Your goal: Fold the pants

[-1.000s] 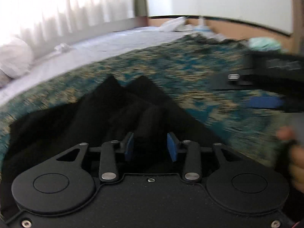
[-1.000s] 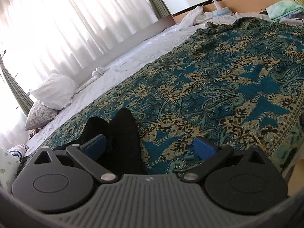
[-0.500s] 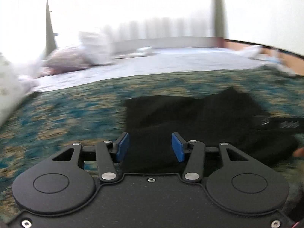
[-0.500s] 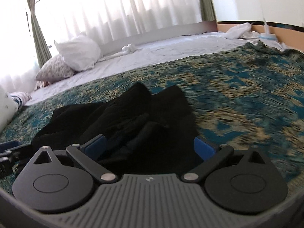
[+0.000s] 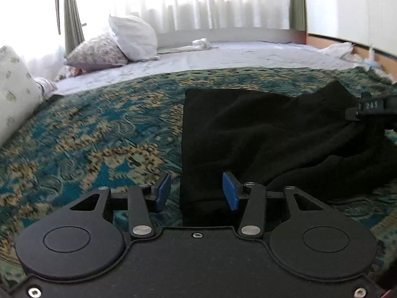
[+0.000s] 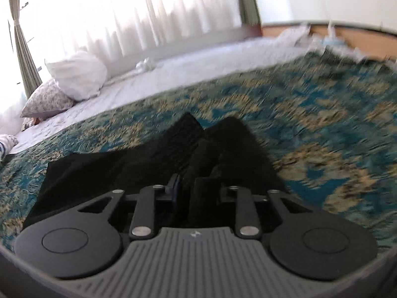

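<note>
The black pants point(image 5: 260, 129) lie on the teal patterned bedspread point(image 5: 99, 134), in a rough rectangle that bunches up toward the right. My left gripper point(image 5: 196, 192) is open over the pants' near left corner, its blue pads point(image 5: 162, 191) on either side of the cloth edge. My right gripper point(image 6: 196, 188) is shut on a bunched fold of the pants point(image 6: 213, 149); the cloth hides its right pad. The right gripper also shows at the right edge of the left wrist view point(image 5: 372, 106), at the pants' far end.
White and floral pillows point(image 5: 134, 37) sit at the head of the bed by the curtained window. A white sheet point(image 5: 235, 54) covers the far half. Loose white cloth point(image 5: 340, 48) lies by the wooden bed edge at the right.
My right gripper has closed from wide open onto a bunch of the pants. My left gripper has swung left to the pants' near left corner and stays open.
</note>
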Demonstrator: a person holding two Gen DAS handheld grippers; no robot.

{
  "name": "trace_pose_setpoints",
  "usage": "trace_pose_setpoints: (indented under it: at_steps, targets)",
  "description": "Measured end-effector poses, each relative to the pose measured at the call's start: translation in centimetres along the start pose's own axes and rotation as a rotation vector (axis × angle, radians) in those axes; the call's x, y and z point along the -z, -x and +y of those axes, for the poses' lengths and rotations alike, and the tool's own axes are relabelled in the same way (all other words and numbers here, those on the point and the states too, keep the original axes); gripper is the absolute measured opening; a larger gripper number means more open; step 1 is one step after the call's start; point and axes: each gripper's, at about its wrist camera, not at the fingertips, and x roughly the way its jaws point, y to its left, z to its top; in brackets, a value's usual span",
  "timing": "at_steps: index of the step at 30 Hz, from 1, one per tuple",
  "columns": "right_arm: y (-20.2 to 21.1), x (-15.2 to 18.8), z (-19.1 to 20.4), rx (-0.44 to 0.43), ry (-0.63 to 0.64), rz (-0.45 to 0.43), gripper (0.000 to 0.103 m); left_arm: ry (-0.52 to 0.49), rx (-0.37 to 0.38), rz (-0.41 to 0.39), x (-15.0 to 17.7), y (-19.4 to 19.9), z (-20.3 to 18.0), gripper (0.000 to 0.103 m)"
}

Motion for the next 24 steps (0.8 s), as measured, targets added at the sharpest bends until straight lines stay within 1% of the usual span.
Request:
trace_pose_setpoints:
  at_steps: [4, 6, 7, 8, 9, 10, 11, 13, 16, 18, 20, 22, 24]
  targets:
    - [1.9, 1.3, -0.5, 0.083, 0.041, -0.074, 0.030, 0.055, 0.085, 0.020, 0.4, 1.1, 0.3, 0.046]
    - [1.6, 1.6, -1.0, 0.103, 0.066, -0.057, 0.032, 0.070, 0.108, 0.034, 0.5, 1.4, 0.5, 0.046]
    - [1.2, 1.7, -1.3, 0.109, 0.064, -0.031, 0.039, 0.076, 0.115, 0.041, 0.6, 1.5, 0.5, 0.046]
    - [0.9, 1.6, -1.7, 0.111, 0.040, -0.008, 0.052, 0.079, 0.119, 0.045, 0.7, 1.6, 0.6, 0.046]
    - [0.8, 1.3, -2.0, 0.106, 0.017, 0.004, 0.057, 0.082, 0.123, 0.050, 0.8, 1.7, 0.7, 0.046]
    - [0.9, 0.9, -2.3, 0.103, -0.004, 0.007, 0.069, 0.084, 0.125, 0.055, 0.8, 1.8, 0.8, 0.046]
    - [1.0, 0.8, -2.6, 0.116, -0.015, 0.003, 0.079, 0.087, 0.130, 0.062, 0.9, 1.9, 0.9, 0.046]
    - [1.4, 0.4, -2.7, 0.160, -0.002, -0.022, 0.085, 0.090, 0.147, 0.082, 1.2, 2.2, 1.3, 0.046]
    - [3.0, 0.4, -2.5, 0.190, 0.051, -0.078, 0.090, 0.119, 0.179, 0.092, 1.1, 2.9, 2.5, 0.046]
    - [4.4, 0.6, -1.7, 0.179, 0.105, -0.126, 0.091, 0.170, 0.206, 0.095, 0.5, 3.0, 3.9, 0.046]
    - [5.6, 0.8, -0.4, 0.140, 0.172, -0.163, 0.093, 0.224, 0.221, 0.098, -0.4, 2.6, 5.4, 0.046]
    - [6.9, 1.8, 2.1, 0.056, 0.262, -0.186, 0.093, 0.275, 0.214, 0.113, -1.3, 1.5, 6.8, 0.043]
    - [8.0, 3.3, 5.0, -0.016, 0.374, -0.201, 0.093, 0.308, 0.222, 0.155, -1.8, 0.3, 7.9, 0.042]
